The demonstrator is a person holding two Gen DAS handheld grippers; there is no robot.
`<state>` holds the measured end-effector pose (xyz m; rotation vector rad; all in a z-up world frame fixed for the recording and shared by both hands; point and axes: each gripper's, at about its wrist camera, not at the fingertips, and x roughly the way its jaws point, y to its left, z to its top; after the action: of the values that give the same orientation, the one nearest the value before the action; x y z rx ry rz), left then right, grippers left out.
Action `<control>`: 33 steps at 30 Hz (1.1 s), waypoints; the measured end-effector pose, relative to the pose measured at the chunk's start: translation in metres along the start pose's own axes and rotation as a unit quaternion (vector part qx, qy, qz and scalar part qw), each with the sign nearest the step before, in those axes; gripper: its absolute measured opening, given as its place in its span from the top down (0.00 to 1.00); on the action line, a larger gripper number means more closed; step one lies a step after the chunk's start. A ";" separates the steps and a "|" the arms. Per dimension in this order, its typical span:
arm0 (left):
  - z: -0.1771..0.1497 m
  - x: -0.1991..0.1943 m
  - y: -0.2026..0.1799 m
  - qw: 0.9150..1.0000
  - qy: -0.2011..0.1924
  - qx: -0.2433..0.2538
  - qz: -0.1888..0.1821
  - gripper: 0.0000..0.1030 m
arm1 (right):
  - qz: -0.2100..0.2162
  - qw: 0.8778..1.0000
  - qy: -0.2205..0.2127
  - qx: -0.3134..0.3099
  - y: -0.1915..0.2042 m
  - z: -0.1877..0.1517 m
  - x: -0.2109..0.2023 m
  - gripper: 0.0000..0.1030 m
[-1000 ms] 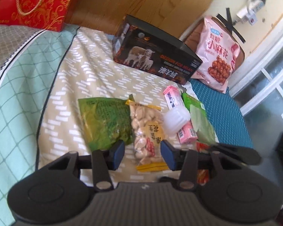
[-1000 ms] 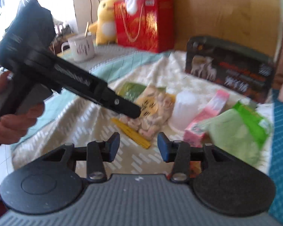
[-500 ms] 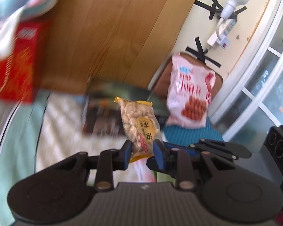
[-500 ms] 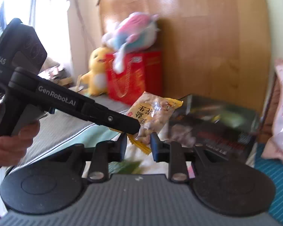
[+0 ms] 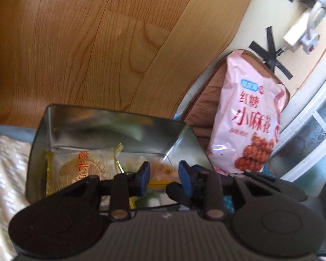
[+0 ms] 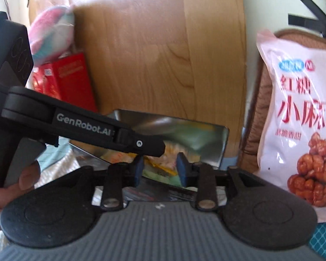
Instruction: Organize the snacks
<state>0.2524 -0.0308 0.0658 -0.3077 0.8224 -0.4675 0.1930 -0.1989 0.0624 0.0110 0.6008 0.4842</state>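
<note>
A: Where are the snacks?

B: In the left wrist view a metal tin [image 5: 110,128] sits mid-frame. Inside it, lower left, lies a round pastry in a clear wrapper [image 5: 84,165], and a peanut bag [image 5: 163,170] lies beside it, seen through the gap of the left gripper [image 5: 164,175].

A: Are the grippers pinching anything?

B: No. The left gripper's jaws are opening, with nothing pressed between its blue pads. The right gripper [image 6: 159,169] is the same: opening, pads bare, over the tin.

A: Anything else?

B: A pink snack bag [image 5: 253,117] stands upright at the right, leaning on a brown cushion [image 5: 206,100]. A hand [image 6: 13,187] at lower left of the right wrist view holds the left gripper.
</note>
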 end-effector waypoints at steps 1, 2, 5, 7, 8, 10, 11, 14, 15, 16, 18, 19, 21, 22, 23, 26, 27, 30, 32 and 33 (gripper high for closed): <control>-0.001 0.000 0.000 1.000 -0.001 -0.001 0.000 0.62 | -0.001 1.000 -0.006 0.002 -0.003 -0.002 0.001 0.57; -0.002 -0.001 0.000 1.000 -0.004 0.000 -0.002 0.58 | -0.002 1.000 -0.010 0.005 -0.004 -0.004 -0.001 0.57; -0.004 -0.020 -0.001 1.000 -0.016 0.000 -0.016 0.57 | -0.002 0.999 -0.028 0.018 -0.007 -0.008 -0.012 0.56; -0.013 -0.042 0.001 0.999 -0.028 -0.001 -0.038 0.57 | -0.005 0.999 -0.045 0.027 -0.007 -0.013 -0.028 0.56; -0.022 -0.055 0.002 0.999 -0.031 0.003 -0.043 0.57 | -0.003 0.998 -0.054 0.036 -0.008 -0.017 -0.038 0.56; -0.046 -0.079 0.006 0.998 -0.039 0.012 -0.055 0.57 | 0.024 0.997 -0.058 0.054 -0.007 -0.032 -0.062 0.55; -0.060 -0.089 0.008 0.997 -0.036 0.017 -0.060 0.57 | 0.041 0.996 -0.052 0.057 -0.004 -0.041 -0.070 0.55; -0.099 -0.108 0.018 0.998 -0.024 0.014 -0.060 0.57 | 0.087 0.995 -0.026 0.029 0.018 -0.069 -0.094 0.55; -0.111 -0.111 0.021 0.998 -0.018 0.009 -0.059 0.57 | 0.097 0.995 -0.017 0.011 0.029 -0.078 -0.098 0.55; -0.121 -0.113 0.023 0.998 -0.012 0.002 -0.056 0.57 | 0.104 0.994 -0.008 -0.006 0.039 -0.085 -0.100 0.55; -0.141 -0.118 0.030 0.999 -0.005 -0.018 -0.050 0.59 | 0.112 0.993 0.011 -0.044 0.061 -0.097 -0.096 0.55; -0.147 -0.122 0.034 0.998 -0.006 -0.031 -0.049 0.59 | 0.110 0.992 0.015 -0.064 0.072 -0.100 -0.092 0.55; -0.157 -0.131 0.044 0.997 -0.012 -0.056 -0.044 0.59 | 0.107 0.990 0.013 -0.089 0.090 -0.101 -0.085 0.55; -0.160 -0.138 0.050 0.997 -0.019 -0.067 -0.039 0.59 | 0.107 0.989 0.011 -0.102 0.097 -0.100 -0.081 0.56; -0.163 -0.143 0.055 0.996 -0.026 -0.078 -0.034 0.59 | 0.098 0.988 0.013 -0.115 0.105 -0.102 -0.078 0.56; -0.169 -0.164 0.072 0.993 -0.042 -0.106 -0.025 0.59 | 0.098 0.989 0.030 -0.104 0.113 -0.096 -0.064 0.69; -0.171 -0.170 0.076 0.992 -0.046 -0.113 -0.026 0.59 | 0.125 0.990 0.034 -0.061 0.108 -0.091 -0.063 0.69; -0.176 -0.184 0.087 0.990 -0.056 -0.129 -0.026 0.59 | 0.210 0.973 0.037 0.088 0.087 -0.086 -0.060 0.68; -0.177 -0.185 0.092 0.989 -0.053 -0.137 -0.029 0.59 | 0.243 0.956 0.059 0.155 0.077 -0.093 -0.055 0.68; -0.178 -0.184 0.093 0.989 -0.050 -0.138 -0.030 0.59 | 0.248 0.950 0.072 0.177 0.072 -0.100 -0.053 0.68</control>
<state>0.0344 0.1280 0.0259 -0.6099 0.7820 -0.3912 0.0697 -0.1713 0.0189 0.4813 0.8277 0.8630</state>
